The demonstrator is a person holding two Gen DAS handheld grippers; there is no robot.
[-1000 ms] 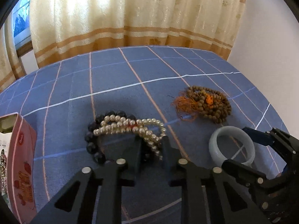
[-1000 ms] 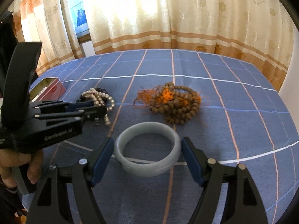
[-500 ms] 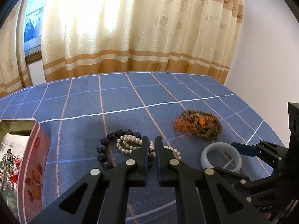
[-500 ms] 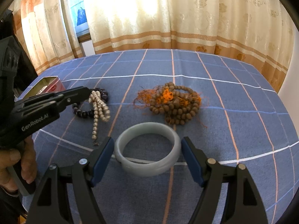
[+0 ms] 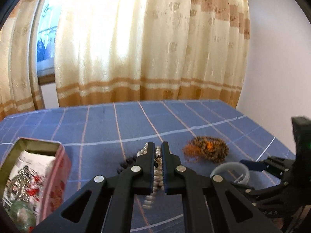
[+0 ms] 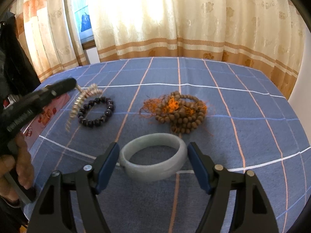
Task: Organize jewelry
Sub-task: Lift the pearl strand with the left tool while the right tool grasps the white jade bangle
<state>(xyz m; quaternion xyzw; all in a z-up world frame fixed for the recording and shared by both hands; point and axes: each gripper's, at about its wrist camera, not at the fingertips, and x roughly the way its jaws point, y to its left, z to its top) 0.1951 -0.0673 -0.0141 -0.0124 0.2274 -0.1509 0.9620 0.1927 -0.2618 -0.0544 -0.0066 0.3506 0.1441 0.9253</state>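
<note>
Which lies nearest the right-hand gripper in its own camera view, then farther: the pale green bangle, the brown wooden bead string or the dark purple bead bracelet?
1. Pale green bangle, between the right gripper's jaws.
2. Brown wooden bead string, beyond, slightly right.
3. Dark purple bead bracelet, off to the left.

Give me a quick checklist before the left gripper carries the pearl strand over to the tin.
1. Left gripper shut on pearl strand: ok.
2. Strand lifted off the tablecloth: mostly, tail end cannot tell.
3. Strand free of dark bead bracelet: cannot tell, they overlap.
4. Tin open: ok, jewelry already inside.
5. Right gripper open around jade bangle, pads not pressing: ok.
</note>
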